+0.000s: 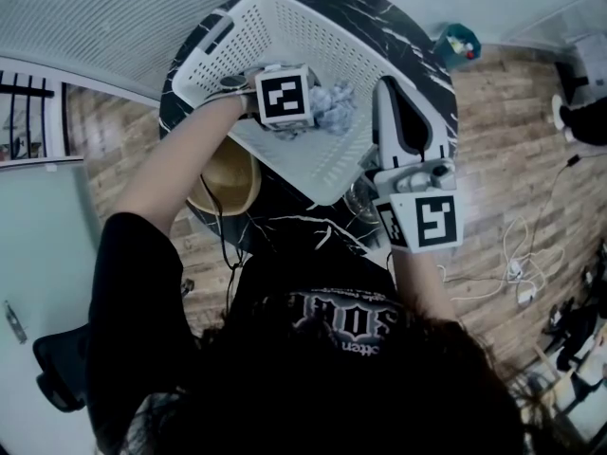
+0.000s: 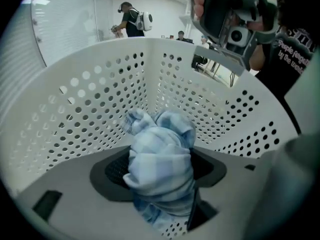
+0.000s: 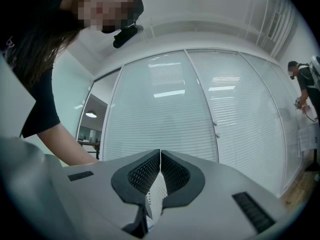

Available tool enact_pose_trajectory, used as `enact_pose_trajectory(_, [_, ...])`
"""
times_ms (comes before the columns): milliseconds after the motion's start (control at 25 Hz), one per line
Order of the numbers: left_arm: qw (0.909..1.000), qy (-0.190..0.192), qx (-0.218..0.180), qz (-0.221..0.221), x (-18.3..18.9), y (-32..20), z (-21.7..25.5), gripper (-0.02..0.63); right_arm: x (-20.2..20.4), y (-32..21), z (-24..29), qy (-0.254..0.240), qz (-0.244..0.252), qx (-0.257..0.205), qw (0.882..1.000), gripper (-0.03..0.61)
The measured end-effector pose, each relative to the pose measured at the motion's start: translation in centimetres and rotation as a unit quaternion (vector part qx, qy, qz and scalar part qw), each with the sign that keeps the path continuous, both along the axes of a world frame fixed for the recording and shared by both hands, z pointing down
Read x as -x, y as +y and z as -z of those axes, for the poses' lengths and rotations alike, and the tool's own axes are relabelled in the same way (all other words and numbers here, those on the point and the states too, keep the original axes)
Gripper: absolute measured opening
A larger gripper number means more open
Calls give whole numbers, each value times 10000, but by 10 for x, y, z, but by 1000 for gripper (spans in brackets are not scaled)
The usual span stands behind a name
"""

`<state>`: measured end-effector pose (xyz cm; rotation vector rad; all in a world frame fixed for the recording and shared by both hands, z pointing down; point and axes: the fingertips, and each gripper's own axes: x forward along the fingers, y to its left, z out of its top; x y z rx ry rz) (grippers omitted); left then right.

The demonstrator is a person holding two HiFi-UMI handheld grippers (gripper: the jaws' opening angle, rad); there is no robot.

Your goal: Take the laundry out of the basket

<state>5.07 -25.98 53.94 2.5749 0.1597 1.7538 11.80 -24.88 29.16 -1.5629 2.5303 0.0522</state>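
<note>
A white perforated laundry basket (image 1: pixel 285 27) lies tilted on a round black marble table (image 1: pixel 417 55). Inside it is a crumpled light-blue checked cloth (image 1: pixel 332 110). My left gripper (image 1: pixel 302 121) reaches down into the basket, its marker cube covering the jaws from above. In the left gripper view this gripper (image 2: pixel 160 169) is shut on the bunched cloth (image 2: pixel 162 149), which hangs clear of the basket wall (image 2: pixel 100 99). My right gripper (image 1: pixel 384 93) sits at the basket's right rim. In the right gripper view its jaws (image 3: pixel 159 156) are closed on a thin strip of the perforated wall (image 3: pixel 156 194).
A tan wooden bowl (image 1: pixel 228 180) sits at the table's left edge beside the basket, and a glass item (image 1: pixel 360 197) near the front. A teal bin (image 1: pixel 458 44) and cables (image 1: pixel 512 268) are on the wooden floor. A person (image 2: pixel 132 20) stands far off.
</note>
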Motion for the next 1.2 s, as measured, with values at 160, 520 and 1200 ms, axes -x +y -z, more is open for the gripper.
enact_pose_trajectory(160, [9975,549,-21,448,-5,-13,29,311,0,-2,6,36,6,-57,10000,28])
enact_pose_trajectory(520, [9854,1244,-266,1131,-5,-33,79,308,4,-1,19,39,42,-195,9998,28])
enact_pose_trajectory(1200, [9320,2833,-593,2183,17,-31,200,308,21,6,39,150,123,-370,9991,28])
